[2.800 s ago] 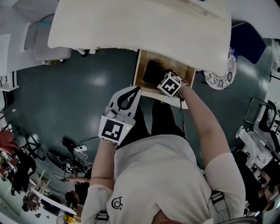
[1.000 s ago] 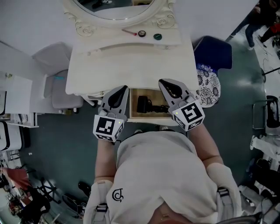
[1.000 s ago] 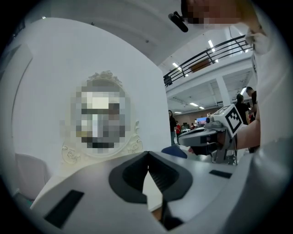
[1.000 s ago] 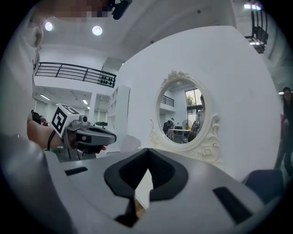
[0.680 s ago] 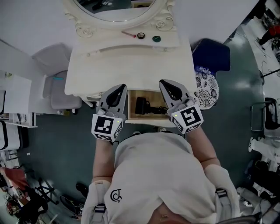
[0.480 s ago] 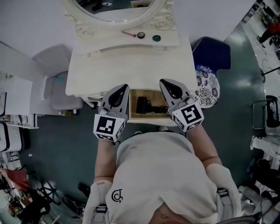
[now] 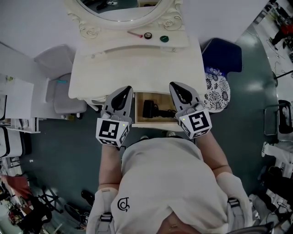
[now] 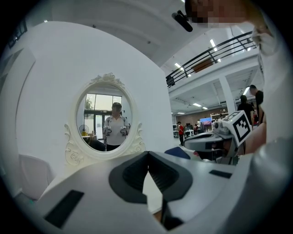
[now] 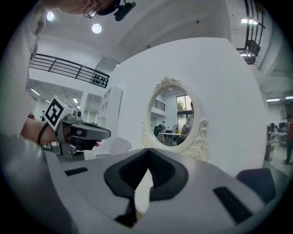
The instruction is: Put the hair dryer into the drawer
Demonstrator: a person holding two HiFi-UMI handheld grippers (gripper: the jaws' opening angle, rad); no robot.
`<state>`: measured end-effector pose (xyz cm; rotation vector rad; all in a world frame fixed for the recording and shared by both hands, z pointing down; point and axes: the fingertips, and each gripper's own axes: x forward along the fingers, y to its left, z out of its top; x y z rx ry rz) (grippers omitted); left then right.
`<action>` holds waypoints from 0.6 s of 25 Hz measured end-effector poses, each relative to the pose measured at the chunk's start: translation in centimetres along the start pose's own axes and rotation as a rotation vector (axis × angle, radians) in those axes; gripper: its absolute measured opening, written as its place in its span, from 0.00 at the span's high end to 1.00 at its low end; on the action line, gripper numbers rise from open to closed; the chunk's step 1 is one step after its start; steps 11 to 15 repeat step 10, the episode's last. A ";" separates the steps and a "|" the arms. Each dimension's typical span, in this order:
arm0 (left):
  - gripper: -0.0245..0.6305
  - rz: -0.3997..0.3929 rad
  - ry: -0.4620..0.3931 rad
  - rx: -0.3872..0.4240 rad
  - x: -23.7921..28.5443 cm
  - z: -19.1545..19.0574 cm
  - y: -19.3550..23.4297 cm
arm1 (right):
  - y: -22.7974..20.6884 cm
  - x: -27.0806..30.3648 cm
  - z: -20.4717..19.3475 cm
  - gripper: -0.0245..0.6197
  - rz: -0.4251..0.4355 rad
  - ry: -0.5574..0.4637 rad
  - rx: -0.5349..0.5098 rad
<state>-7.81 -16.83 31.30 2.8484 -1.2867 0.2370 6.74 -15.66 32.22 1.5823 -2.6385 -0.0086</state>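
A cream bench stands against a white wall. An oval mirror in a carved, scrolled frame rises at its back. On the raised ledge below the mirror lie a thin pink stick, a small dark round case just beside it, and a green round lid a little further right. A pale grey seat sits at the bench's left end. At its right are a dark blue seat and a round black-and-white patterned cushion. The floor is dark teal and glossy. A railed upper gallery shows in the left gripper view.
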 end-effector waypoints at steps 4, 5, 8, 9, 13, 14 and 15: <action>0.95 -0.012 -0.001 0.003 0.2 -0.2 -0.2 | 0.1 0.2 -0.3 0.95 0.015 0.000 0.021; 0.95 -0.018 -0.001 0.003 0.2 -0.2 -0.3 | 0.1 0.2 -0.3 0.95 0.021 0.003 0.026; 0.95 -0.038 0.002 0.009 0.3 -0.2 -0.9 | 0.1 0.1 -0.4 0.95 0.039 0.015 0.036; 0.95 -0.043 0.002 0.010 0.4 -0.2 -1.0 | 0.1 0.0 -0.4 0.95 0.045 0.018 0.037; 0.95 -0.048 0.002 0.011 0.5 -0.2 -1.2 | 0.1 0.0 -0.4 0.95 0.050 0.019 0.038; 0.95 -0.048 0.002 0.011 0.5 -0.2 -1.2 | 0.1 0.0 -0.4 0.95 0.050 0.019 0.038; 0.95 -0.048 0.002 0.011 0.5 -0.2 -1.2 | 0.1 0.0 -0.4 0.95 0.050 0.019 0.038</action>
